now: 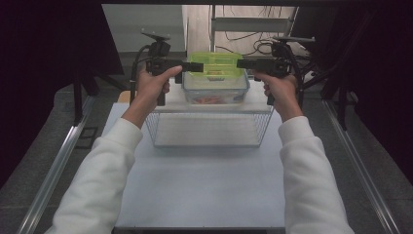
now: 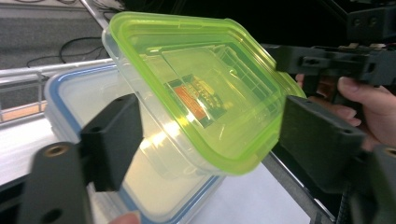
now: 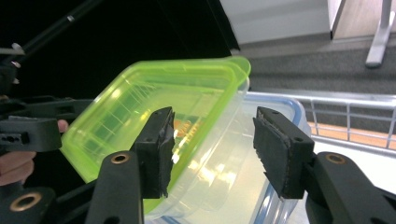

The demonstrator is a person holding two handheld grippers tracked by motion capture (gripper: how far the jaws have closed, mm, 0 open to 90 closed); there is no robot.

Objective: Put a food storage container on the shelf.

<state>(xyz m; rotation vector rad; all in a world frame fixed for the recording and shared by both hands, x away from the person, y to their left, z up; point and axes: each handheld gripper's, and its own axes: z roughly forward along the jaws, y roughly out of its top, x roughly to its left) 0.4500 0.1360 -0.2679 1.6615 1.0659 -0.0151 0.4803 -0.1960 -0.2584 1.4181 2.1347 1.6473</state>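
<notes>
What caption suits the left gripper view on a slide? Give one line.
Open left gripper flanks a green-lidded clear container resting on a larger blue-rimmed container.

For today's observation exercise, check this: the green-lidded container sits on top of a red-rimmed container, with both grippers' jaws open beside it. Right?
Not quite. The lower container has a blue rim, as the left gripper view shows. The green-lidded container does sit on it, with left gripper and right gripper open.

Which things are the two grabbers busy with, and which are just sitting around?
In the job:
- clear plastic box with a green lid
- bigger clear box with a blue-rimmed lid under it
- left gripper and right gripper, jaws apart at the green-lidded box's ends

Just lying about:
- wire basket
- white table
- cables on the floor
</notes>
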